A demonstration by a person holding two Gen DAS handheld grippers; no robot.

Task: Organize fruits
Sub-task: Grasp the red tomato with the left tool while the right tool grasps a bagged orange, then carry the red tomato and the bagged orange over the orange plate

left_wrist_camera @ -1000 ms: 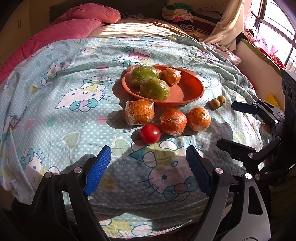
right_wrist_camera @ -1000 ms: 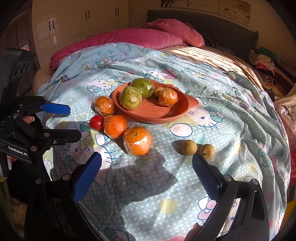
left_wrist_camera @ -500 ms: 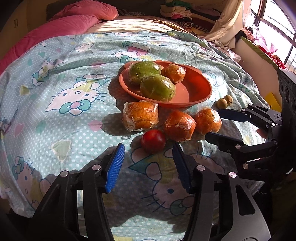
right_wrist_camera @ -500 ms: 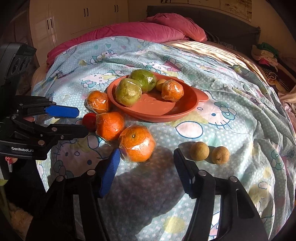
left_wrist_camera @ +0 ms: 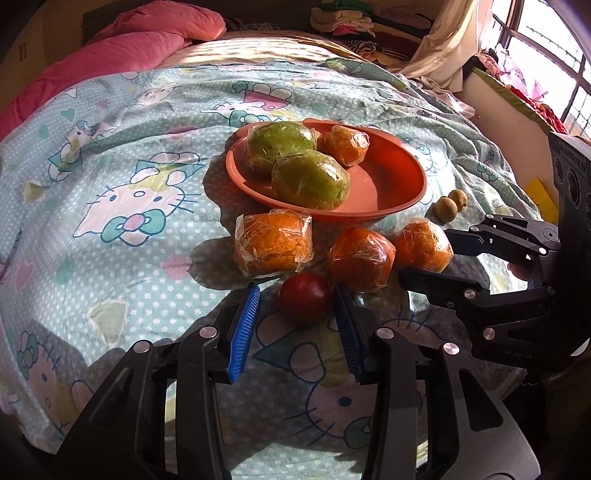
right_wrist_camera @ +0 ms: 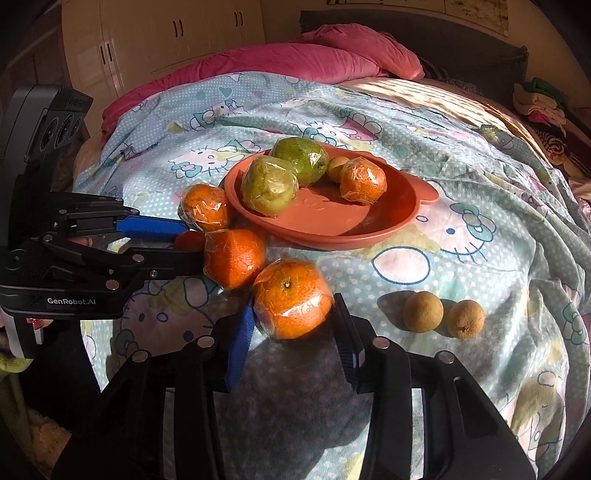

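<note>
An orange plate [left_wrist_camera: 391,184] [right_wrist_camera: 388,218] on the bed holds two wrapped green fruits [left_wrist_camera: 310,181], a wrapped orange [right_wrist_camera: 362,181] and a small yellow fruit [right_wrist_camera: 337,168]. In front of it lie three wrapped oranges and a red tomato [left_wrist_camera: 303,297]. My left gripper [left_wrist_camera: 295,299] is open with its blue pads either side of the tomato, not closed on it. My right gripper [right_wrist_camera: 293,306] is open around the nearest wrapped orange [right_wrist_camera: 291,297], its pads close beside it. Two small brown fruits [right_wrist_camera: 423,311] lie to the right.
The bed has a Hello Kitty cover [left_wrist_camera: 129,206] and pink pillows [right_wrist_camera: 303,55] at the far end. Folded clothes [left_wrist_camera: 351,18] lie at the back. The bed edge drops off just below both grippers. Wardrobes [right_wrist_camera: 147,33] stand beyond the bed.
Both grippers have moved forward and narrowed. The left one now brackets the tomato; the right one now brackets the nearest wrapped orange.
</note>
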